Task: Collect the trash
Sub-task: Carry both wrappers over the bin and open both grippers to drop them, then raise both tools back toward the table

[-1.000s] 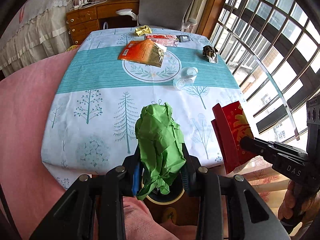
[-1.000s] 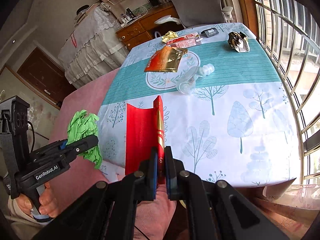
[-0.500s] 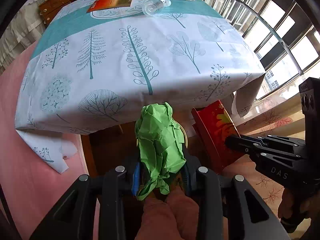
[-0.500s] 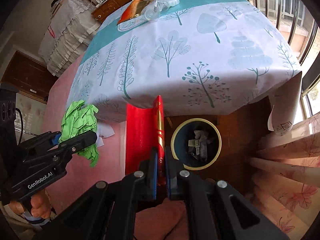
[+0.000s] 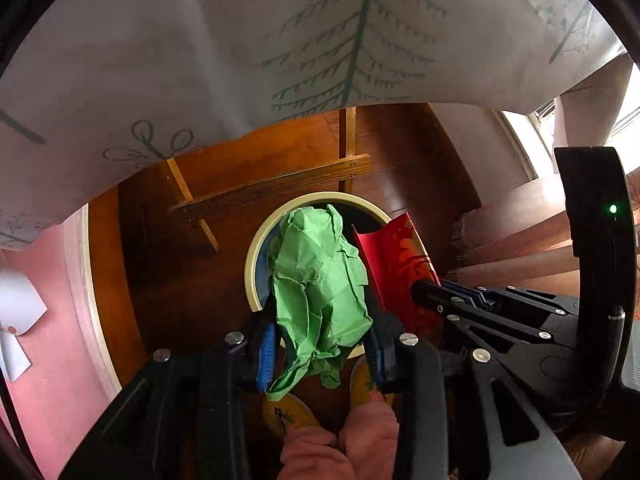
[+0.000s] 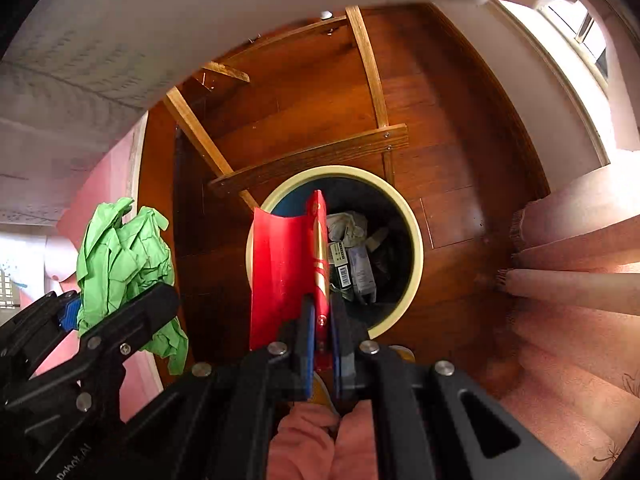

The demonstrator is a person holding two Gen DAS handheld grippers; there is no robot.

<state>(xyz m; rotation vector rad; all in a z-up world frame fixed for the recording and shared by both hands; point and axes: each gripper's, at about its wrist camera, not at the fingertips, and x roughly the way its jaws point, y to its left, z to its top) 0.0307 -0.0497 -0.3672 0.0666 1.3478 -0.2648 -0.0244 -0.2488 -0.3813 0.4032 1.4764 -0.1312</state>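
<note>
My left gripper (image 5: 320, 344) is shut on a crumpled green paper (image 5: 320, 276) and holds it above the near rim of a round trash bin (image 5: 256, 248) on the floor. My right gripper (image 6: 320, 320) is shut on a red and gold carton (image 6: 288, 264), held upright over the bin (image 6: 416, 248). The bin has a cream rim and dark inside with several pieces of trash (image 6: 352, 252). The carton also shows in the left wrist view (image 5: 396, 264), just right of the green paper. The green paper shows at the left in the right wrist view (image 6: 124, 256).
The tablecloth's hanging edge (image 5: 280, 40) fills the top of both views. Wooden table legs and a crossbar (image 6: 312, 152) stand just behind the bin on the brown wood floor. Pink fabric (image 6: 568, 280) lies at the right. My knees and yellow slippers (image 5: 288, 412) are below the grippers.
Both grippers have dropped from the table's edge down toward the floor, carrying the green paper and the red carton. The tabletop has gone out of view and the bin now lies right below them.
</note>
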